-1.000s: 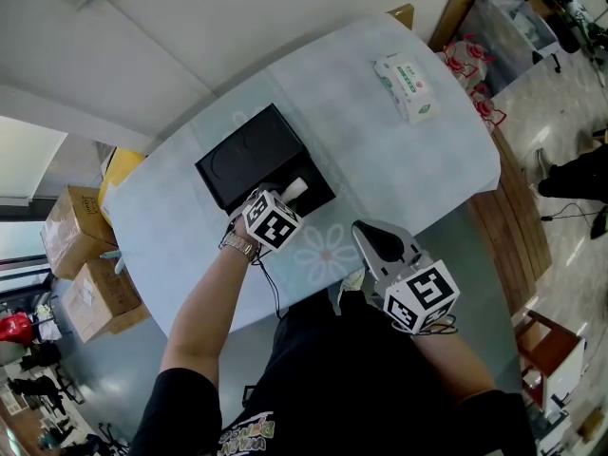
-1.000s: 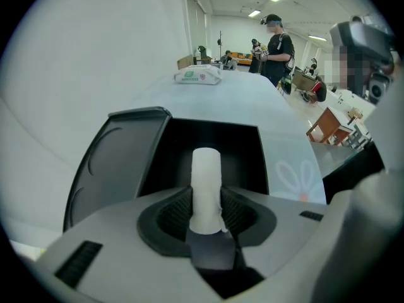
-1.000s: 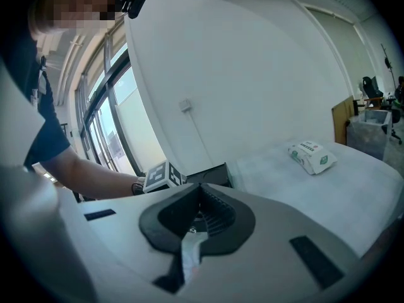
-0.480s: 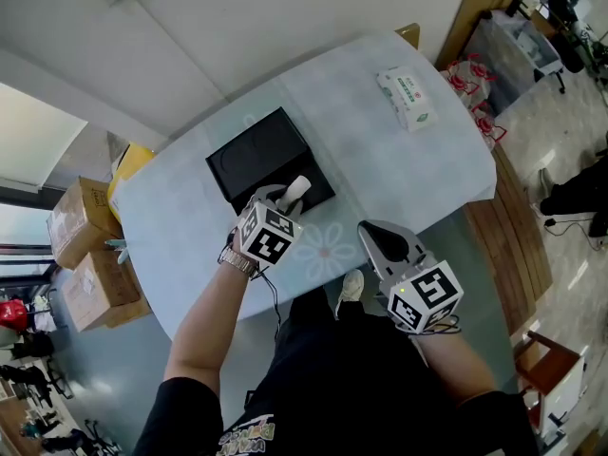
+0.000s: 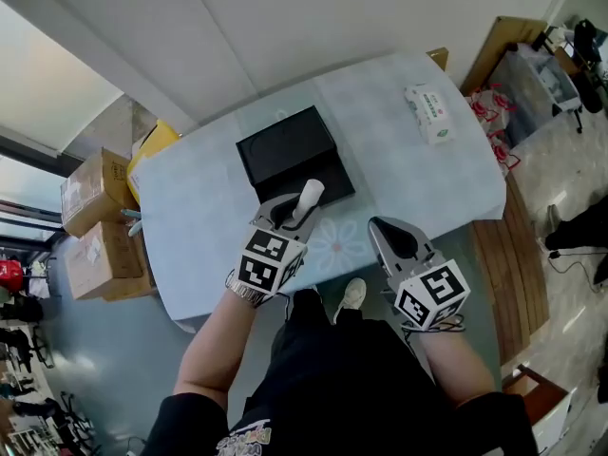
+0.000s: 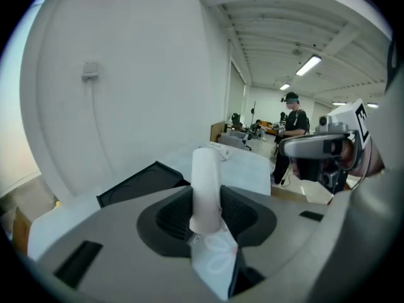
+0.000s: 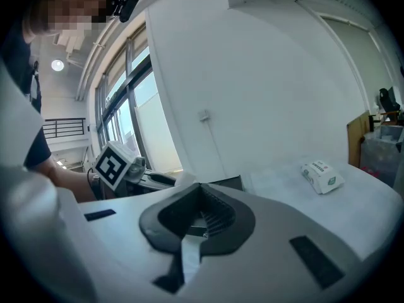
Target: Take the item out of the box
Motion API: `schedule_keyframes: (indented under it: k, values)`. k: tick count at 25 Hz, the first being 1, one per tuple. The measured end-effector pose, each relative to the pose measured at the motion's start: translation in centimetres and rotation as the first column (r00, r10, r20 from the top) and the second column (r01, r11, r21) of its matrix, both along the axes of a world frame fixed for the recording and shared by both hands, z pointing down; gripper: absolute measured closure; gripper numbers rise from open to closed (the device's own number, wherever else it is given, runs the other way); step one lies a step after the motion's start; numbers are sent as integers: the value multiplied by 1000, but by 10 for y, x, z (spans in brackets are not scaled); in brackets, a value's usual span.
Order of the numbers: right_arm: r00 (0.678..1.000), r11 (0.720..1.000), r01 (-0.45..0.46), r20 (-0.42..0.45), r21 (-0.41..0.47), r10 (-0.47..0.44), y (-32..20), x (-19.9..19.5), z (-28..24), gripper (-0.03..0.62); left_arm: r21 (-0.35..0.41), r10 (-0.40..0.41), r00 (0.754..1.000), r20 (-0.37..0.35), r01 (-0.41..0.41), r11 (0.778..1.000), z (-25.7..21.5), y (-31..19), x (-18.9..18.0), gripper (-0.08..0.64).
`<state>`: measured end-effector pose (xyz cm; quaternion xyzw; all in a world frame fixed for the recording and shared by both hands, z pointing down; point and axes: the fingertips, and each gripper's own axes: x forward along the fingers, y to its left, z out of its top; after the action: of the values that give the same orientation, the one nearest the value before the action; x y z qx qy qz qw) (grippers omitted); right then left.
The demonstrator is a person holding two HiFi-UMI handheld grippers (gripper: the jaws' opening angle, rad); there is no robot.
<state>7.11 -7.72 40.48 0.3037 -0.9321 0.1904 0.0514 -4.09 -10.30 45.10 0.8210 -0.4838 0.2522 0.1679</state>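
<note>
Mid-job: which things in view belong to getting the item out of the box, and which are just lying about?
Job: white item, held in the left gripper; black box; right gripper, shut and empty.
Lying about: tissue pack; cardboard boxes.

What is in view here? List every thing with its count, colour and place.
table: one, pale cloth with a flower print, centre.
black box: one, black, open, on the table's left half.
white cylinder: one, white, held up near the box's near edge.
tissue pack: one, white and green, table's far right.
cardboard boxes: two, brown, on the floor left of the table.
left hand-held gripper: one, grey with a marker cube, closed on the white cylinder.
right hand-held gripper: one, grey with a marker cube, jaws together, empty, at the table's near edge.
shoe: one, white, between the grippers.
</note>
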Motion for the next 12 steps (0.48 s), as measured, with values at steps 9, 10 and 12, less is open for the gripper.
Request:
schedule_keyframes:
  k: [9, 10, 12]
  values:
    - [998, 997, 65, 3, 37, -66, 14, -43, -18, 583, 120, -77, 991, -110, 90, 989, -61, 60, -26, 423]
    - [998, 997, 69, 0, 42, -69, 16, -48, -20, 583, 130, -83, 989, -125, 100, 987, -66, 66, -29, 423]
    - [997, 996, 72, -7, 52, -72, 23, -58, -24, 583, 150, -94, 983, -155, 118, 982, -73, 78, -37, 423]
